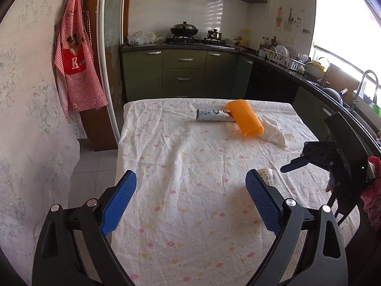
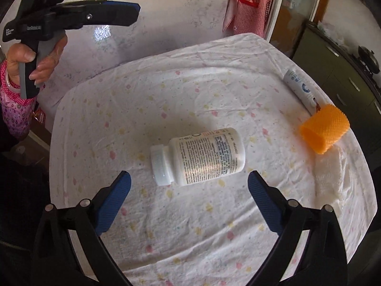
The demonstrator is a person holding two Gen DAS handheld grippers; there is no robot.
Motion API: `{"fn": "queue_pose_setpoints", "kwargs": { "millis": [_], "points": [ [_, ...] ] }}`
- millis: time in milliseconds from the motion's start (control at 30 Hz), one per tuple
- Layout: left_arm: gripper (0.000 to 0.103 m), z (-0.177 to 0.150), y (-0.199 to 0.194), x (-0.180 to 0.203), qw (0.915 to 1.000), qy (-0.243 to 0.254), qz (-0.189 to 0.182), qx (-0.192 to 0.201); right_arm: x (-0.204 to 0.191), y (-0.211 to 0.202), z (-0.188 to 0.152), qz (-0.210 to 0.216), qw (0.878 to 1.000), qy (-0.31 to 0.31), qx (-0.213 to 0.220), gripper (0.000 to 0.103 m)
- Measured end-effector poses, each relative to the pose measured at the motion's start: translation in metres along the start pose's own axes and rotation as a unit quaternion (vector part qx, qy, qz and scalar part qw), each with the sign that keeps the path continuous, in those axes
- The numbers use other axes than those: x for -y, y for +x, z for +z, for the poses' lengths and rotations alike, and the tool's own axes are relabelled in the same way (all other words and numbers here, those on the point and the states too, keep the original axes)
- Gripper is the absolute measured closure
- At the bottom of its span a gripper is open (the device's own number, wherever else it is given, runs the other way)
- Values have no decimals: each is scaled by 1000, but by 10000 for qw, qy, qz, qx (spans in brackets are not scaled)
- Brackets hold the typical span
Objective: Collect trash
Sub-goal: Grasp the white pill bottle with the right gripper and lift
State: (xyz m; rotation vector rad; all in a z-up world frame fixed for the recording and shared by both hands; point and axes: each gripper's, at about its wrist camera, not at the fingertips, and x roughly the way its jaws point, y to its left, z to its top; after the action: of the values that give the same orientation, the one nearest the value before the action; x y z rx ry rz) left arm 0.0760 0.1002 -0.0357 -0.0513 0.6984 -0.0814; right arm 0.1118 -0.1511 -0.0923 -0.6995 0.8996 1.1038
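R wrist view shows the white pill bottle (image 2: 197,156) whole, lying on its side mid-tablecloth (image 2: 133,100), cap twd the left finger, just ahead of the right gripper (image 2: 189,189); fingers spread wide, nothing between. L wrist view catches only the bottle's end behind a blue pad. Left gripper (image 1: 190,189) also spread, empty, over bare cloth. Far edge: toothpaste tube (image 1: 212,115) touching orange mesh roll (image 1: 245,119), white cloth (image 1: 276,132) beside. Only L view shows stove w/ wok (image 1: 184,29).

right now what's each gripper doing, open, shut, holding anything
left gripper: open, holding nothing.
right gripper: open, holding nothing; the white bottle lies on the cloth just ahead of its fingers.
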Motion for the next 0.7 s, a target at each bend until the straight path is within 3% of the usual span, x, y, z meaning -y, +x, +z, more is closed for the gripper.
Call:
{"fn": "queue_pose_setpoints", "kwargs": {
  "millis": [467,567,700],
  "points": [
    [11,-8,18,-4,9996,-87,-176,-179,14,21,18,383,9991,6,-204,9],
    [11,-8,20,-3,9996,-73,-184,-204,13,23,20,416,9990,26,-173,19],
    [11,-7,22,-2,9996,-52,-183,-220,17,21,19,294,9993,194,-98,19]
  ]
}}
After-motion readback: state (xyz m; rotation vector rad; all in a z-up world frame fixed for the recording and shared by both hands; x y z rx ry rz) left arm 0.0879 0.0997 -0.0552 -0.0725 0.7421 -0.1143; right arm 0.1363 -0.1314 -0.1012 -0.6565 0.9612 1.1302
